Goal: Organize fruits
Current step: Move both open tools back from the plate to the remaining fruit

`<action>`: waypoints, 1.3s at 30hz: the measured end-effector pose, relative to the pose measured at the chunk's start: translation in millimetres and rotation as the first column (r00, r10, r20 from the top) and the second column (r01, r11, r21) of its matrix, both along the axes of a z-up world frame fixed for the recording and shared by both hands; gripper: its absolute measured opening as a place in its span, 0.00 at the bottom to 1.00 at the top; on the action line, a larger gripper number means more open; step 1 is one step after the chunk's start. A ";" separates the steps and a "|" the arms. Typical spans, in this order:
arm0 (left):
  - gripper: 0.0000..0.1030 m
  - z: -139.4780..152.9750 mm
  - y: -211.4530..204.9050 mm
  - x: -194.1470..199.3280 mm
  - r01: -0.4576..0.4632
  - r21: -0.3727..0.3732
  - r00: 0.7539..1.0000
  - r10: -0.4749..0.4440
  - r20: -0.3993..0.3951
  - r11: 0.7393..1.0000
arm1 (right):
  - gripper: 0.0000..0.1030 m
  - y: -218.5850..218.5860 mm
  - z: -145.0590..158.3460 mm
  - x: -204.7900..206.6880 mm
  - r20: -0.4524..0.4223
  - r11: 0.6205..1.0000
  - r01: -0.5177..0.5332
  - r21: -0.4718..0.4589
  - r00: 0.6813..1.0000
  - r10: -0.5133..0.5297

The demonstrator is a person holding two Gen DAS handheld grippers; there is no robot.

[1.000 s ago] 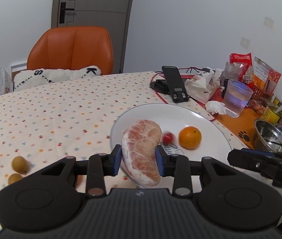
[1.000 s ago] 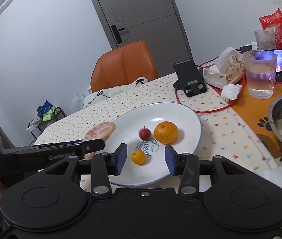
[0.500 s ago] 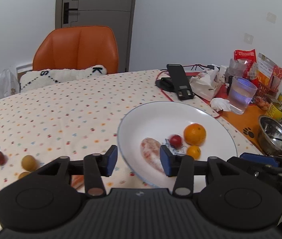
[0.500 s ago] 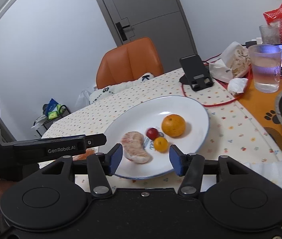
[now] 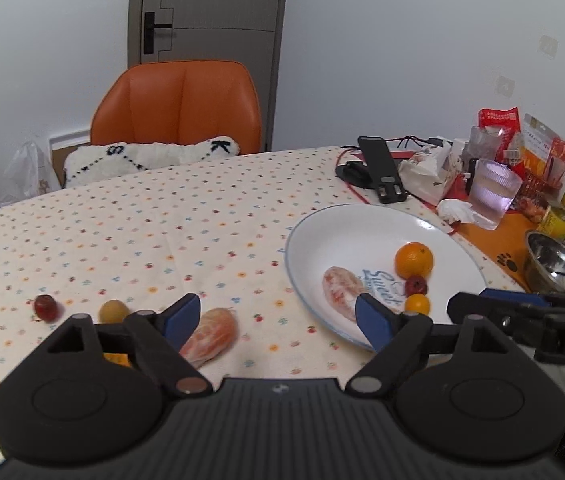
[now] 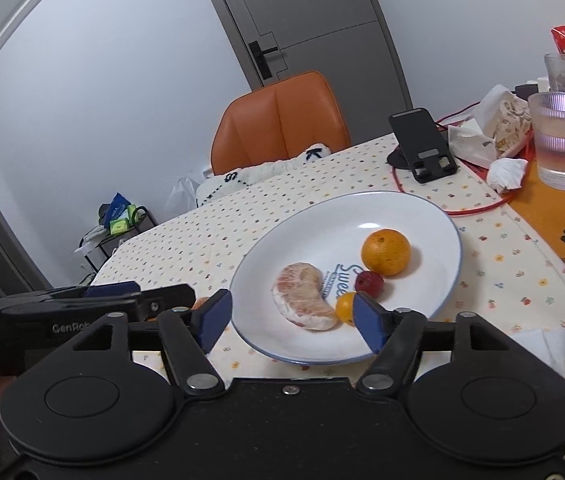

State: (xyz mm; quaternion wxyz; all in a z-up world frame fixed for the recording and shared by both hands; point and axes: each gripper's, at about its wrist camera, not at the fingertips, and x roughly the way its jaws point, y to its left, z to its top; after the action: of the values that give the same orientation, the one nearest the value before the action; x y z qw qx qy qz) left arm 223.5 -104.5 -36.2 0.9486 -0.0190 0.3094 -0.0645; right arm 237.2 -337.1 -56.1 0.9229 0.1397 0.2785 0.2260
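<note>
Both tools gape wide, empty. Left tool, low centre, could squash the soft peeled orange citrus segment if clamped hard.

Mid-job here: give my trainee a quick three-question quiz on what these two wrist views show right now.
1. True or false: the peeled pink pomelo wedge lies on the white blue-rimmed plate.
2. How many fruits are on that plate?
A. two
B. four
C. six
3. Fill in: both the left gripper and the right gripper have their jaws ____.

Key:
1. True. It lies beside the large orange, the small red fruit and the small orange kumquat.
2. B.
3. Open. A peeled orange segment on the spotted tablecloth is still unplated.
</note>
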 end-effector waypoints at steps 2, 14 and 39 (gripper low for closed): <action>0.81 1.2 5.3 -2.0 -0.008 0.000 1.000 0.008 0.000 1.000 | 0.77 3.2 1.5 -0.2 0.011 1.000 0.001 -0.004 1.000 -0.001; 0.83 2.6 49.8 -20.1 -0.105 0.013 0.994 0.105 0.000 0.994 | 0.85 29.1 2.2 4.0 0.019 0.998 -0.058 0.010 0.998 0.058; 0.83 -12.2 131.2 -42.3 -0.250 -0.029 0.968 0.249 -0.025 0.968 | 0.77 99.9 1.3 8.7 0.000 0.974 -0.225 -0.034 0.974 0.225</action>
State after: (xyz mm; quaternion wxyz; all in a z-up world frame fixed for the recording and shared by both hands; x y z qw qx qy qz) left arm 181.2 26.8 -48.4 0.9453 -0.0738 0.3137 0.0505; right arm 245.9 -237.1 -54.8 0.8942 0.0910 0.2947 0.3245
